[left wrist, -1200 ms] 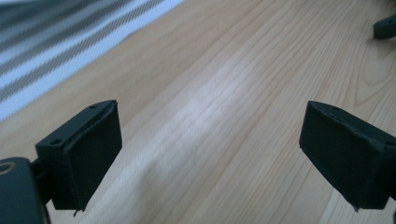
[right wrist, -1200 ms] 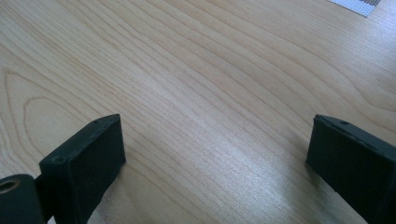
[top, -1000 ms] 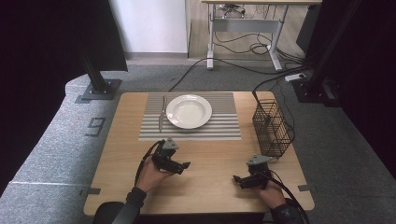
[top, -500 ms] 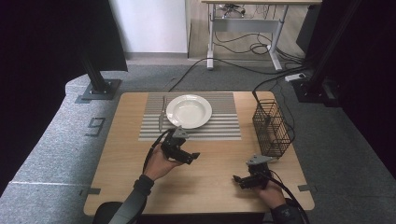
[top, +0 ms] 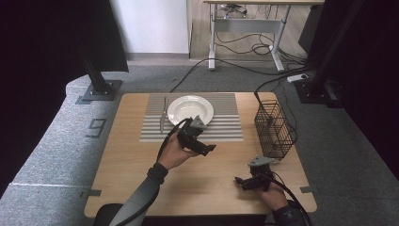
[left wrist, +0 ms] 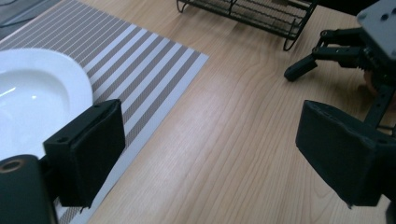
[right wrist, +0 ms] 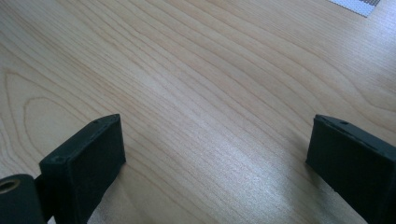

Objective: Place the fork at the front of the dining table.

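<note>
The left gripper (top: 209, 149), jaws wide and empty, has lifted from the near table (top: 141, 183) toward the plate (top: 190, 109) on the striped mat (top: 226, 125), likely starting a reach, while the right gripper (top: 239, 181) rests low, equally wide.

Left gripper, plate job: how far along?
Nothing looks done: the round white plate and the fork lie on the striped placemat, and the black wire basket looks empty. In hand: the left gripper, jaws open, hovers beside the plate. Grasping and moving remain. The right gripper rests open.
</note>
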`<state>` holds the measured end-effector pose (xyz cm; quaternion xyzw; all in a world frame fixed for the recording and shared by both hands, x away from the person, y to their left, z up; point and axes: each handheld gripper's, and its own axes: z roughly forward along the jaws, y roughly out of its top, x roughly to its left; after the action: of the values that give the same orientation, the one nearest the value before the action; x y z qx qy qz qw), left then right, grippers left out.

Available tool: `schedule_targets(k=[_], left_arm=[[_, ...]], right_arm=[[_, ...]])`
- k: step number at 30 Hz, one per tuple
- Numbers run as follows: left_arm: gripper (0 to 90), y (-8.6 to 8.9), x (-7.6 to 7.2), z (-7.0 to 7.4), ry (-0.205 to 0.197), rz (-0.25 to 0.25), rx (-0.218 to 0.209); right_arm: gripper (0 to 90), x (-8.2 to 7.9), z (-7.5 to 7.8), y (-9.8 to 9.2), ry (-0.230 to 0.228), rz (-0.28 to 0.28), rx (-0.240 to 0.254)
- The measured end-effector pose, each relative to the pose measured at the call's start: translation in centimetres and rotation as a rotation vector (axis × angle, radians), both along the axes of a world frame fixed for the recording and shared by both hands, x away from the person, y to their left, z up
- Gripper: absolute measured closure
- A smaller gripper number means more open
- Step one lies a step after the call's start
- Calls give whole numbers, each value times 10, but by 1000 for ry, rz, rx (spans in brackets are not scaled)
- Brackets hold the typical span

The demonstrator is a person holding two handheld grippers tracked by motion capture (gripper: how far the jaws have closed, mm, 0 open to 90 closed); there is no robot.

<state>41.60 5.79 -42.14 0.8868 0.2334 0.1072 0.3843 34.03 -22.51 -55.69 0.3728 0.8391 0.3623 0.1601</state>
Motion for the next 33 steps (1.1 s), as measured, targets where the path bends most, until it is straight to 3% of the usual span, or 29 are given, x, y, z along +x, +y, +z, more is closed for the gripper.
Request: schedule_targets(k=[13, 21, 33], left_arm=[[142, -35, 15, 18, -11, -51, -14], [150, -68, 22, 29, -20, -104, -12], [210, -110, 34, 36, -31, -140, -6]], right_arm=[[33, 0, 0, 0, -1, -1, 2], [34, 0, 0, 0, -4, 0, 0], [34, 0, 0, 0, -2, -1, 0]])
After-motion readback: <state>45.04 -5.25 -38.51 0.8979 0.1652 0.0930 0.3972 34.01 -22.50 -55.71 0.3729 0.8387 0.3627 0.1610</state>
